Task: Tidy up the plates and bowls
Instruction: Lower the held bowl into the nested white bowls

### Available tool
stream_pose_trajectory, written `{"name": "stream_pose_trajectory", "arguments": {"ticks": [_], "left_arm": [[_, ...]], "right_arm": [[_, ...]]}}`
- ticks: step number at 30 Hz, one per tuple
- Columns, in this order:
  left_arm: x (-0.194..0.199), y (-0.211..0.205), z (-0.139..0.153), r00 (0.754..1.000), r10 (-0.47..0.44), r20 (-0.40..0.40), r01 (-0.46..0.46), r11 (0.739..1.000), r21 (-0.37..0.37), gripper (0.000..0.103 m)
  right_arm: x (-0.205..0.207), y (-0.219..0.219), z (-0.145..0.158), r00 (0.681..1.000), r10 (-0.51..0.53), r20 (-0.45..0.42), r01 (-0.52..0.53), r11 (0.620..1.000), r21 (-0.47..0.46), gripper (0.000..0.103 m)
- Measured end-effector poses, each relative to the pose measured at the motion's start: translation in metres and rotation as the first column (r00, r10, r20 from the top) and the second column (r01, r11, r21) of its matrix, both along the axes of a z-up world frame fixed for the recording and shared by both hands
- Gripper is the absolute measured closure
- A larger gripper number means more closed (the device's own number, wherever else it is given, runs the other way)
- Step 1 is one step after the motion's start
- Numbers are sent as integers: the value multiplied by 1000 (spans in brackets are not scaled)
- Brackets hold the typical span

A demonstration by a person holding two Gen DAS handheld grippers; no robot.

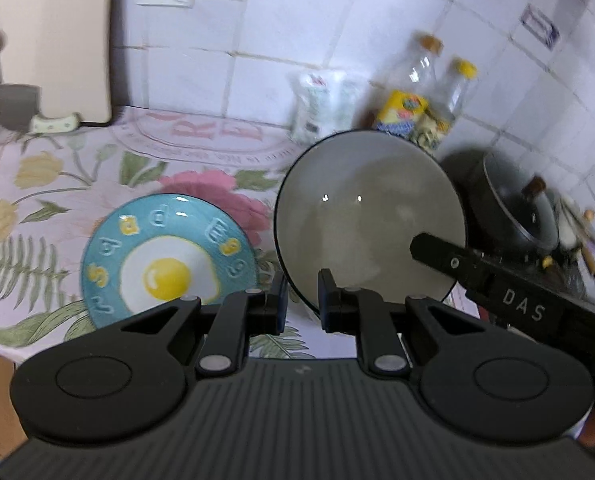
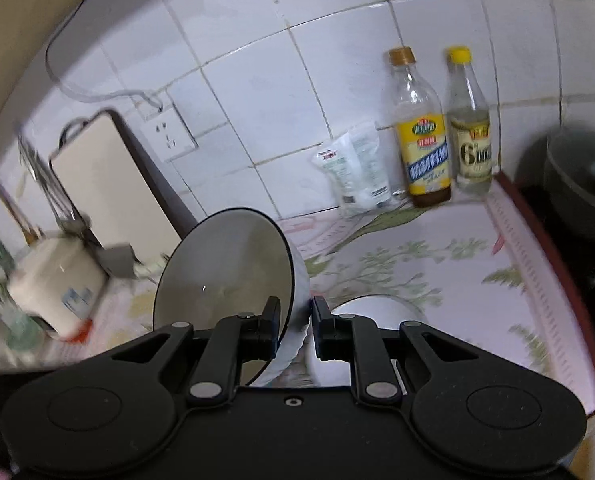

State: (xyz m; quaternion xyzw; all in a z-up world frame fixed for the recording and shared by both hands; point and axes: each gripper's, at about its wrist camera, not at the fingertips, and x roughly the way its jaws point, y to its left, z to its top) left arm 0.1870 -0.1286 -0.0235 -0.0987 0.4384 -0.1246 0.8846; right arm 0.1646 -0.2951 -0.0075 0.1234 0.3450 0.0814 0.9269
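Quick count: one egg plate [image 1: 165,256], one grey bowl [image 1: 367,216], one white bowl [image 2: 371,312], two bottles [image 2: 421,136] [image 2: 470,128], one white pouch [image 2: 355,172], one pot [image 1: 517,208], one cutting board [image 2: 113,184].

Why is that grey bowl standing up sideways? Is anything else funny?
The grey bowl is tipped on its edge because the right gripper is pinching its rim and holding it up over the flowery cloth. The egg plate lies flat. Nothing looks spilled or broken.
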Motion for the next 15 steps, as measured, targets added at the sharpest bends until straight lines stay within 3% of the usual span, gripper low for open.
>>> {"name": "stream_pose_trajectory", "arguments": {"ticks": [3,13,15], "left_arm": [[16,-8,-11,998,-36,-57,34,999,-33,89],[48,-39,-55,987,-47,-151,44,999,-21,89],[53,-49,-60,982,-61,-177,62,998,-2,89]], "right_arm": [[8,-8,-3,1000,22,-1,-22,997,-70,82],[35,-36,-51,994,-24,-102,17,997,-70,82],[38,-36,-57,992,-31,-123,19,994,-104,83]]}}
